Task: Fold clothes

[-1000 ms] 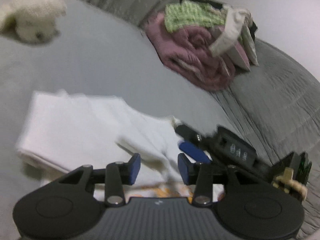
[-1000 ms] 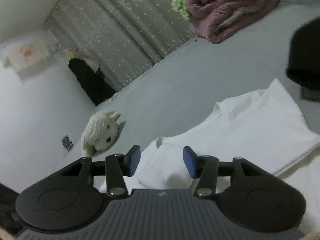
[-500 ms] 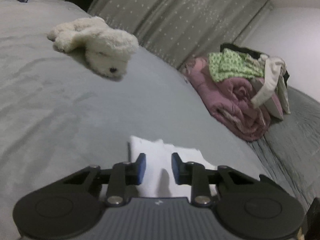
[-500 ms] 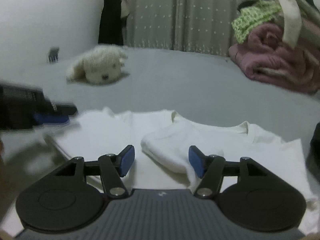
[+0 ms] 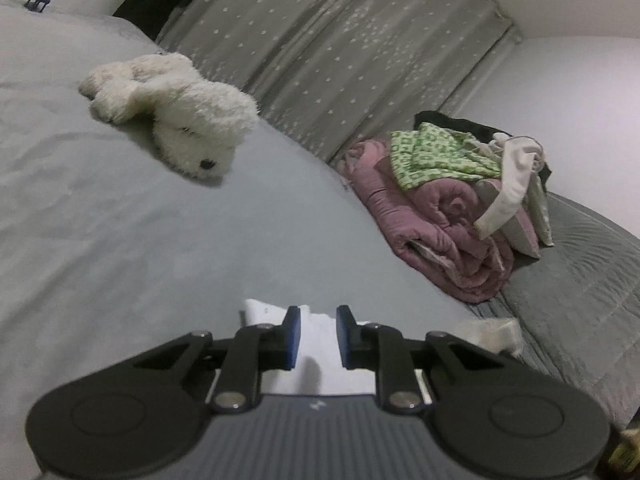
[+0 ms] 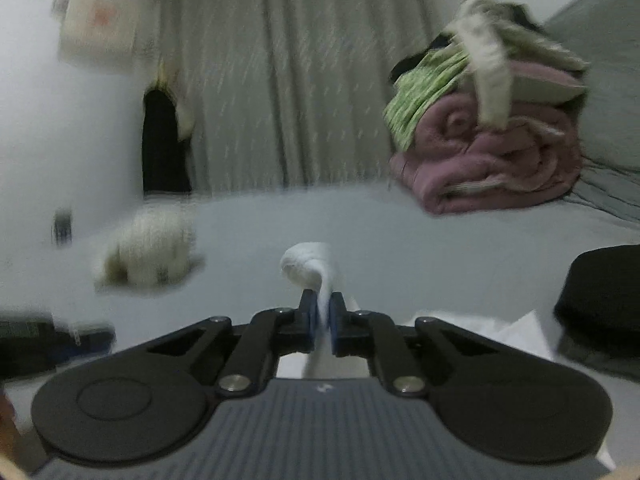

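Note:
A white garment [image 5: 316, 344] lies on the grey bed [image 5: 160, 240], and only its far edge shows in the left wrist view. My left gripper [image 5: 316, 326] hovers low over that edge, its jaws narrowed but still open, with cloth visible in the gap. My right gripper [image 6: 322, 312] is shut on a bunched fold of the white garment [image 6: 308, 264], which curls up above the fingertips. More of the garment [image 6: 480, 324] lies flat to the right of that gripper. The right view is blurred by motion.
A white plush toy [image 5: 180, 120] lies far left on the bed. A rolled pink blanket topped with clothes [image 5: 448, 208] sits at the back right by the curtain [image 5: 340, 60]. A dark object [image 6: 600, 288] rests at the right edge. Darker quilt [image 5: 580, 300] covers the right side.
My right gripper has closed on a fold of the white garment and lifted it. The left gripper's jaws have narrowed a little over the garment's edge, and its view barely shifted.

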The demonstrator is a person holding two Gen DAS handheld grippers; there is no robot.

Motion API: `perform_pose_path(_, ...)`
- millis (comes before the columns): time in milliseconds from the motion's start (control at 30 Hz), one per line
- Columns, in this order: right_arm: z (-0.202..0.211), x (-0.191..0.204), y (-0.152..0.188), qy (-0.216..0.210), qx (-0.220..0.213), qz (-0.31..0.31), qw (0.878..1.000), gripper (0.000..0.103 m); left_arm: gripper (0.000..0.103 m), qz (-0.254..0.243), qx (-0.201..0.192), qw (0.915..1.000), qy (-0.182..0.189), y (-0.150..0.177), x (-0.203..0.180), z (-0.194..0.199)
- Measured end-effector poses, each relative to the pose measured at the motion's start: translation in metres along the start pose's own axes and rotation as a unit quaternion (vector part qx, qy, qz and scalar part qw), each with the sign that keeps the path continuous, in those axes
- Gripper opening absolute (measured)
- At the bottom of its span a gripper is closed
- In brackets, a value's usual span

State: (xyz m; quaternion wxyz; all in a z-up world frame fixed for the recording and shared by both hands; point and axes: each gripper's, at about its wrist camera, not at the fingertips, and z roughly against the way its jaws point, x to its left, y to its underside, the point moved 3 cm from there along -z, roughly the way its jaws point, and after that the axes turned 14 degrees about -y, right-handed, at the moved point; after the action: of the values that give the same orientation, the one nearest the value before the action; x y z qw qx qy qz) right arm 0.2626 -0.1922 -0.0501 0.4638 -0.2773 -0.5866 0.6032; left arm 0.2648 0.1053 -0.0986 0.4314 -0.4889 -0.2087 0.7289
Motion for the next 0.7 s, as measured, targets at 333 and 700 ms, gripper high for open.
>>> perform_pose_path(333,0.025,-0.044,-0.023,-0.015,-0.089,-0.085,0.992,0.008,0.013,-0.051,0.029,0.998,0.022,0.011,-0.016,-0.008)
perform_pose_path(700,0.015,-0.068,0.004,0.081,0.032,-0.116,0.989,0.008,0.013,-0.112,0.077,0.9907,0.011,0.025,-0.027,-0.021)
